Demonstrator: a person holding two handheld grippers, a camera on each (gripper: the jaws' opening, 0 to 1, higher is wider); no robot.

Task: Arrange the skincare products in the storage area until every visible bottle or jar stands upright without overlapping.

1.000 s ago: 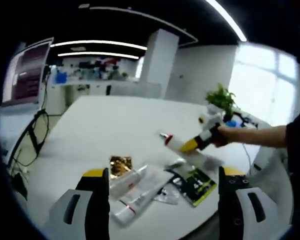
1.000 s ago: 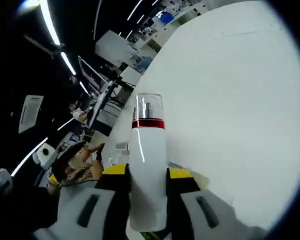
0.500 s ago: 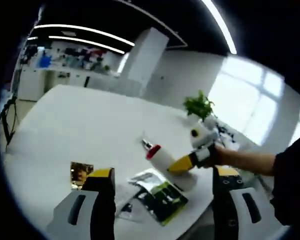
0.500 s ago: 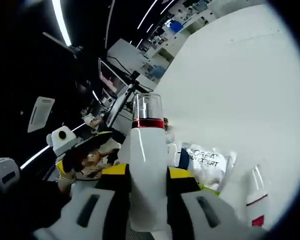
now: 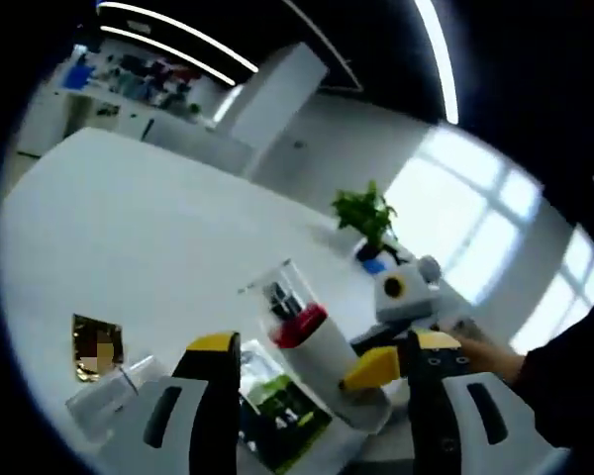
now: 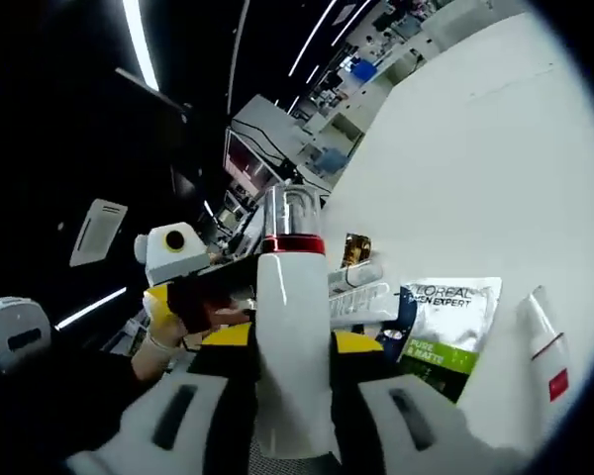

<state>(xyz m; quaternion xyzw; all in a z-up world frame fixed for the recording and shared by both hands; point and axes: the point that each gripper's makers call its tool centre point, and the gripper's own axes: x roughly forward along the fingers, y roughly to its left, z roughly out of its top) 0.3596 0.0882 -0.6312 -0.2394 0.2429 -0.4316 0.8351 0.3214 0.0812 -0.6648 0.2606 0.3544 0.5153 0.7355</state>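
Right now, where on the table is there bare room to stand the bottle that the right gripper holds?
The table is bare beyond the sachet and the tube. In the left gripper view it is also bare from the gold packet to the plant. It is crowded near the bottle: sachet, tubes and packet lie close together.

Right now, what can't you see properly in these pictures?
- Bottle: its base, hidden between the right tool's jaws, right gripper view.
- Tube: one end cut off by the edge, right gripper view.
- Gold packet: print blurred, left gripper view.
- Sachet: partly behind the left tool.
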